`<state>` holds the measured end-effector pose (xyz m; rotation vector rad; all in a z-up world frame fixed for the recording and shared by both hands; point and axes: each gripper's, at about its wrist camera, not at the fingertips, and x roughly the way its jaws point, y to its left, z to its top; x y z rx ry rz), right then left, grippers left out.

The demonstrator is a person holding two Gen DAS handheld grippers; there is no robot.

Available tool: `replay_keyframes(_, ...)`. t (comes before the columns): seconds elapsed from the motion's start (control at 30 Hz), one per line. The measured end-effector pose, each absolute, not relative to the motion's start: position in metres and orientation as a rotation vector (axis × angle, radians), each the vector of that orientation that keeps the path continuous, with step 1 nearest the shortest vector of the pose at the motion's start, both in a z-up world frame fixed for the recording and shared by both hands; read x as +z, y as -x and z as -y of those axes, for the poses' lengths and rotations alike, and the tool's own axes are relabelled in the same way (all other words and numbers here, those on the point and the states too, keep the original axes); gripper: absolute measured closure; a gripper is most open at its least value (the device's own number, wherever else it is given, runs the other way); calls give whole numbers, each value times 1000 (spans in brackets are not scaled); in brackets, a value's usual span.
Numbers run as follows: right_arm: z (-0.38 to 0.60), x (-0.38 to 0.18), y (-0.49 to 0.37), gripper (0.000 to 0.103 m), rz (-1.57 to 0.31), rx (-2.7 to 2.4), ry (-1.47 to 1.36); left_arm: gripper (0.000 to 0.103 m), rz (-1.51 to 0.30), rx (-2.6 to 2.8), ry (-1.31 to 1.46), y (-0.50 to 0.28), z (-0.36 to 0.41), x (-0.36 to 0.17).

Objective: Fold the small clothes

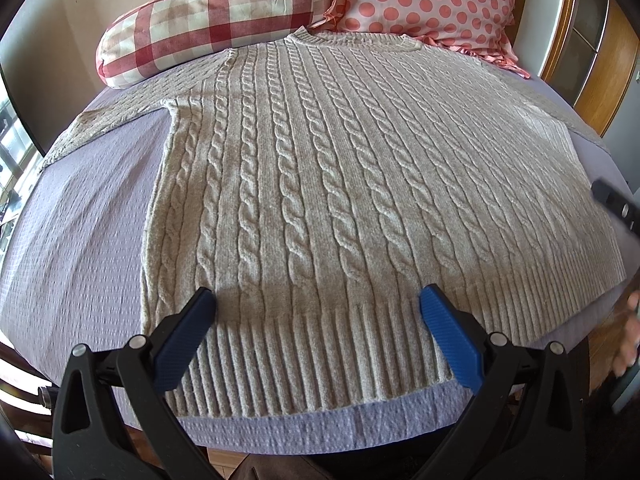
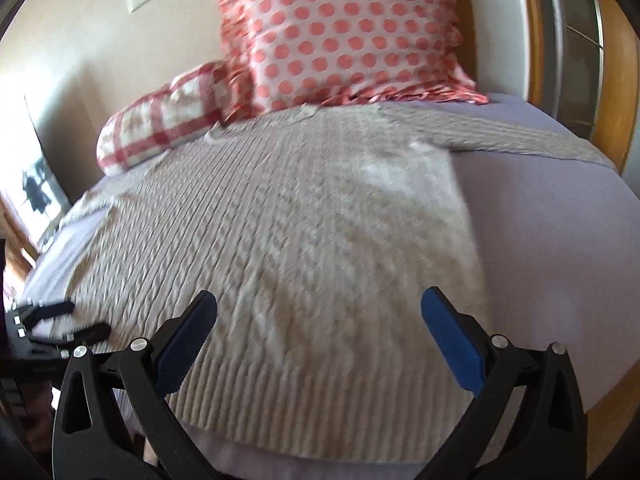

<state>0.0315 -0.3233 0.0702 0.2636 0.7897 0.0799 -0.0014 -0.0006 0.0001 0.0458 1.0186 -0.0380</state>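
A beige cable-knit sweater (image 1: 320, 168) lies spread flat on the lilac bed cover (image 1: 80, 232), hem toward me, collar toward the pillows, sleeves out to both sides. My left gripper (image 1: 318, 300) is open and empty, hovering over the ribbed hem at its left half. My right gripper (image 2: 319, 300) is open and empty above the sweater's lower right part (image 2: 300, 248); this view is motion-blurred. The left gripper also shows at the left edge of the right wrist view (image 2: 60, 320), and part of the right one shows in the left wrist view (image 1: 616, 204).
A red checked bolster pillow (image 1: 208, 16) and a pink polka-dot pillow (image 1: 432, 0) lie at the head of the bed. A wooden frame (image 1: 600, 80) runs along the right side. The wall (image 2: 100, 60) stands on the left.
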Motion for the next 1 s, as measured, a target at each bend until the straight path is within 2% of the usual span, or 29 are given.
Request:
replay_keyframes(0.17,475,101,-88,1,-672,-205,-550,2,-949,-92,35,-13,-17,14)
replay_keyframes(0.23,524,98,-114,13,-673,-315,-616,2,-867,-80,85,-20,-32,23)
replay_keyframes(0.27,547,93,-127,23,-690,-366,-646,2,-829,-59,103,-24,-39,27)
replay_keyframes(0.33,584,79,-151,36,-720,-428,-708,2,-783,-5,123,-34,-53,33)
replay_keyframes(0.37,601,71,-162,47,-736,-463,-743,2,-771,20,132,-40,-59,36)
replay_keyframes(0.47,639,44,-183,58,-762,-564,-843,2,-749,54,186,-55,-81,41)
replay_keyframes(0.73,674,11,-203,71,-704,-653,-939,2,-669,135,274,-62,-124,51)
replay_keyframes(0.8,675,7,-205,93,-703,-656,-918,2,-673,141,304,-65,-132,51)
replay_keyframes(0.9,662,26,-201,94,-649,-614,-846,2,-657,39,428,-67,-155,49)
replay_keyframes(1.0,614,75,-209,94,-555,-471,-698,2,-658,-1,523,-69,-182,47)
